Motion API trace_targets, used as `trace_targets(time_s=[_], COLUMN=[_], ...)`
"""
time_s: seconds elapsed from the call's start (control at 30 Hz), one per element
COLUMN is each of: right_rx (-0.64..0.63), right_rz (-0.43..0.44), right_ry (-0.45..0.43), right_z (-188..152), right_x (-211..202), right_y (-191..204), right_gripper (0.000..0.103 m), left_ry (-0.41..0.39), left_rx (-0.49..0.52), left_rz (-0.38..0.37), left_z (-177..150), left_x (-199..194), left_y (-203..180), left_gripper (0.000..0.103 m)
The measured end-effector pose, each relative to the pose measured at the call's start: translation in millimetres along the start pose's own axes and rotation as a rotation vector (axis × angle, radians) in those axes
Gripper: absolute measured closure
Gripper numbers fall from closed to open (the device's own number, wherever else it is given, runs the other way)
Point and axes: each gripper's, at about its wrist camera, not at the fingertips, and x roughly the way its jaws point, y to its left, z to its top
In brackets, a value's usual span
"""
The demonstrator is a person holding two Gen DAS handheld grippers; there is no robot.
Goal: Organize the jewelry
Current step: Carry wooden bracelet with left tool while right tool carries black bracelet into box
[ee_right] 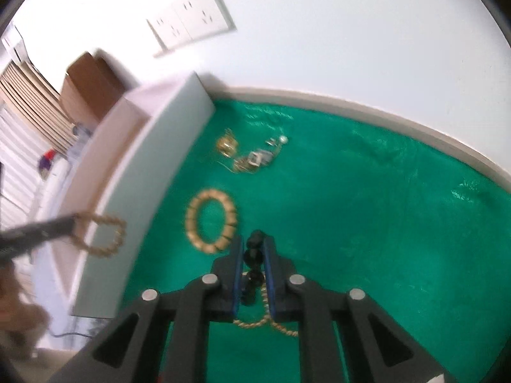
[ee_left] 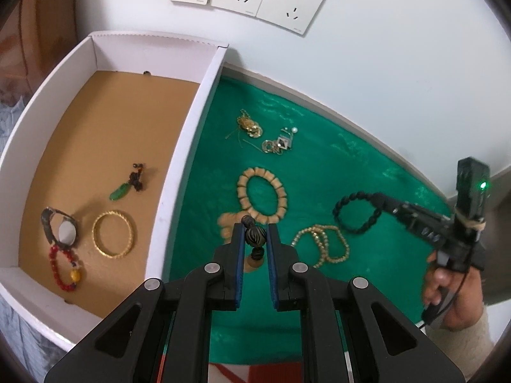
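Left gripper (ee_left: 255, 239) pinches a striped bead strand above the green cloth (ee_left: 367, 271); carry it over the box wall (ee_left: 179, 185) and lower before releasing (right gripper (ee_right: 252, 255) grips a black bracelet (ee_left: 354, 212)).

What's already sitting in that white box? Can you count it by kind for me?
bracelets: 2, the gold bangle and the red bead bracelet
watch: 1
green pendant: 1
Total: 4
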Motion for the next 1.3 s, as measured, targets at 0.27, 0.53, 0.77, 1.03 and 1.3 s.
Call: trace_targets(time_s=[0.27, 0.53, 0.77, 1.03, 1.3], right_rx=[0.046, -0.083, -0.201, -0.328, -0.372], right_rz=[0.172, 0.269, 0.394, 0.447, 0.405], right_ry=[0.004, -0.003, 0.009, 0.101, 0.173], right_z=[30.9, 50.6, 63.8, 56.4, 39.0], right_x=[-39.8, -51.9, -41.1, 12.3, 71.0], right_y=[5.6, 77.6, 161.1, 243.4, 280.3], right_gripper=[0.090, 0.090, 0.090, 0.090, 0.090], left_ry=[-0.058, -0.142, -0.189, -0.137, -0.077], left_rx=[-0.027, -0.099, -0.215, -0.304, -0.327], left_rz=[-0.029, -0.008, 0.120, 0.193, 0.221], left_z=[3.2, -1.7, -12.7, -32.0, -39.8], left_x=[-41.5, -98.8, -132.2, -107.5, -73.3], left_y=[3.0, 42.5, 113.4, 169.5, 188.0], left_gripper=[0.092, 0.092, 0.092, 0.092, 0.092])
